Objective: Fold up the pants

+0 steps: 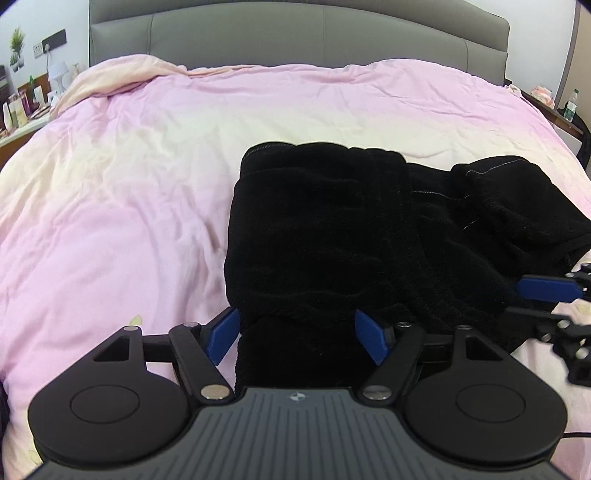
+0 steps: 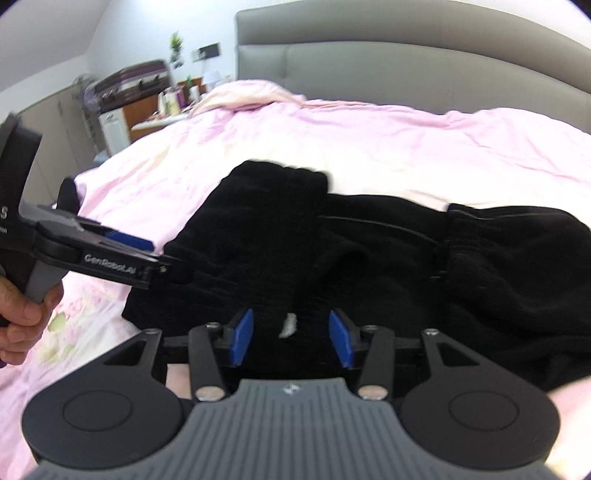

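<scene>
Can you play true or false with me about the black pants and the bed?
1. The pants are black. True.
2. The pants lie on a green blanket. False: the bed cover is pink.
3. The left gripper has its blue fingers spread wide, with pants cloth between them. True.
4. The pants hang on the headboard. False: they lie bunched on the bed, and the grey headboard is bare.
5. A hand holds the left gripper's handle. True.

Black pants [image 1: 321,229], folded, rumpled, lying on pink duvet [image 1: 129,177].
</scene>
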A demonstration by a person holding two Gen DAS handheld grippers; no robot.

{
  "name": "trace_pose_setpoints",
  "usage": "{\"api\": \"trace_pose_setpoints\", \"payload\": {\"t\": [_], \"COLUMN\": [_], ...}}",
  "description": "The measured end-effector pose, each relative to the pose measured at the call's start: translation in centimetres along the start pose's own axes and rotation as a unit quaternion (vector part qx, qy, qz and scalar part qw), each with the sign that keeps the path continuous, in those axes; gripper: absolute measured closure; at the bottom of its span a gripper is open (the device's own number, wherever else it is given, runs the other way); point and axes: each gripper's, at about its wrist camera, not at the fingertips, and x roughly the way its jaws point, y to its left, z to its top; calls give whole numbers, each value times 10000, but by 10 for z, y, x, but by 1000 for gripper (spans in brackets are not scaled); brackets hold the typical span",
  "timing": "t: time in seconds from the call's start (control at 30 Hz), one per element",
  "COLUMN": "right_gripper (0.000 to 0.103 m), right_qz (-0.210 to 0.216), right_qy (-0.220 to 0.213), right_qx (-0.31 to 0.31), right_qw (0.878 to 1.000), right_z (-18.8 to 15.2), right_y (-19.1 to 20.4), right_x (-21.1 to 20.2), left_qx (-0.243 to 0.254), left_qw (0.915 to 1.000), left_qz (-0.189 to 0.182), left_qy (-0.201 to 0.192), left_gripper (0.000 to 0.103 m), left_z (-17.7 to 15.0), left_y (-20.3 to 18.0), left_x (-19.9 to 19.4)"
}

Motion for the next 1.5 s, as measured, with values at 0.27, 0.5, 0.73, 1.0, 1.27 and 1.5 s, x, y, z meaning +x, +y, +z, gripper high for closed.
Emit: {"api": "trace_pose_setpoints", "payload": {"t": [0.27, 0.5, 0.73, 1.0, 1.27, 1.5], "right_gripper": [56, 51, 37, 37, 32, 65], "right_qz": [-796, -1066, -760, -151, -139, -380], "right_qy": [-293, -595, -1062, -1704, -1948, -1731], "right_qx": [798, 1767, 3602, 4538, 4923, 4744], "right_qw": [9932, 9767, 9237, 8746, 8482, 8623], "right_z": [-24, -53, -73, -104, -100, -94], "right_y": [-73, -153, -227, -269, -292, -294], "right_x": [-66, -102, -97, -83, -60, -50], "left_qx": [133, 500, 1000, 1368, 1278, 1282], "left_qw": [9992, 9973, 9917, 9864, 9874, 9900], "left_qz": [-63, -160, -346, -601, -633, -575], "left_qy": [-379, -520, -727, -681, -691, -103], "left_gripper": [18, 18, 18, 18, 18, 21], "left_z": [14, 29, 51, 63, 63, 52], "left_y": [-26, -76, -152, -233, -265, -281], "left_x": [-20, -22, 3, 50, 79, 115]}}
